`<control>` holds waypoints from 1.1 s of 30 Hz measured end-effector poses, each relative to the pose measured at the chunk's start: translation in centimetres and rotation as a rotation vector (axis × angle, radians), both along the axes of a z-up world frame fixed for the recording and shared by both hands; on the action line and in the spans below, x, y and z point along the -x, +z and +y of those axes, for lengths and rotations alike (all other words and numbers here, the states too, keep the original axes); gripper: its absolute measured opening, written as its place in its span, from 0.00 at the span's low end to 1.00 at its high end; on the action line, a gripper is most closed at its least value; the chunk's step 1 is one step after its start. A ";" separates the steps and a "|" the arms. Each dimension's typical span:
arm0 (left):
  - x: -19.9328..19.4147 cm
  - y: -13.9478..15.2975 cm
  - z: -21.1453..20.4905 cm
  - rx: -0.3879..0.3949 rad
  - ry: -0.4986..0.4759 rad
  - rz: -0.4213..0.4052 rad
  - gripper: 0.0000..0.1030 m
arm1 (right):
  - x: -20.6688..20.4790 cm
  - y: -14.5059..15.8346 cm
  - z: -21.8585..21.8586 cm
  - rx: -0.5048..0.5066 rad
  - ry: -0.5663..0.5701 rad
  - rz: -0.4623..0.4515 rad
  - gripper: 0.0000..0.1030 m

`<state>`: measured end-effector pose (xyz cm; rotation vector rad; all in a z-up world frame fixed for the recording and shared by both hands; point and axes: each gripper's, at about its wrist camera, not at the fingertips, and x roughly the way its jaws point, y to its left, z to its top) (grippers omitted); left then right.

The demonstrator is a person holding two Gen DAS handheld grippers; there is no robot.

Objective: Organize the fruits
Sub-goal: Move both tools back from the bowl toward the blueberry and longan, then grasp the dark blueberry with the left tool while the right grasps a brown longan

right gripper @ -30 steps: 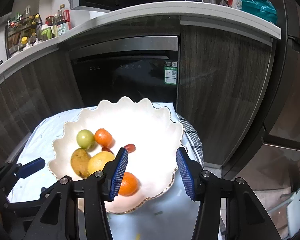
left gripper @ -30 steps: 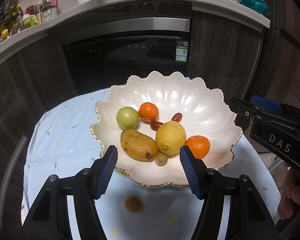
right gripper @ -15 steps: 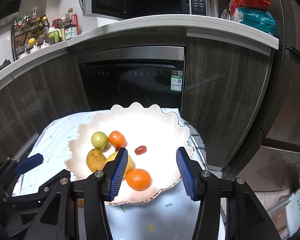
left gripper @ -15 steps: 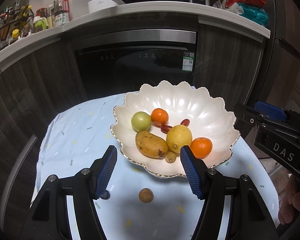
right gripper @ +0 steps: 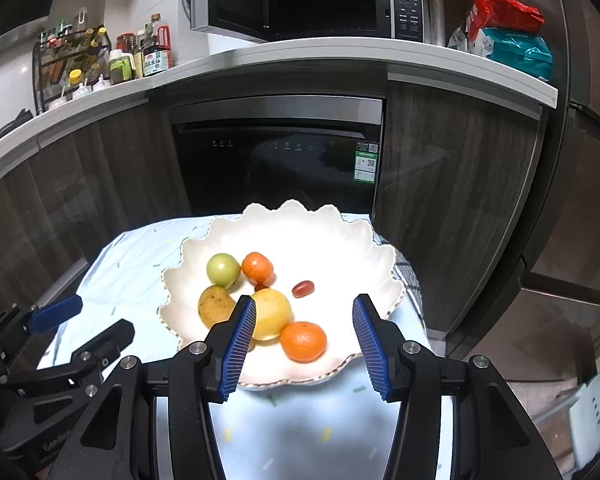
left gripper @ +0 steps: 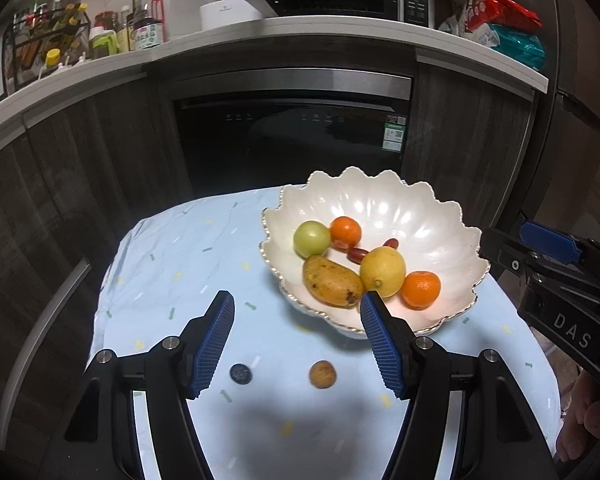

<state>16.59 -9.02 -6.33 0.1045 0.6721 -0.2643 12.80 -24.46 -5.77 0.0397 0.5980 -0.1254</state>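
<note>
Both the left gripper [left gripper: 296, 336] and right gripper [right gripper: 304, 340] hang half-open and empty above the table's near edge, likely surveying: most fruit sits in the scalloped bowl [left gripper: 440, 216], while a small brown fruit [left gripper: 323, 374] and a dark berry [left gripper: 241, 373] lie loose on the blue tablecloth [left gripper: 172, 264] near that edge.

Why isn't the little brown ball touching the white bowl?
Apart. In the left wrist view the small brown fruit lies on the blue cloth, with bare cloth showing between it and the white bowl.
</note>
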 end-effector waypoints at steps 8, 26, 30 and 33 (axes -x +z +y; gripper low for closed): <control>0.4 0.0 2.5 0.005 0.031 -0.011 0.63 | 0.4 -0.4 2.3 0.006 0.017 0.007 0.50; 1.0 -1.0 5.8 -0.019 0.021 -0.027 0.63 | 0.6 -1.8 6.2 0.029 0.059 0.019 0.50; 1.1 -1.7 6.3 -0.029 0.010 -0.021 0.63 | 0.5 -2.6 6.9 0.033 0.073 0.036 0.50; 1.0 -2.3 6.5 -0.034 0.005 -0.016 0.63 | 0.4 -3.3 7.2 0.033 0.084 0.050 0.50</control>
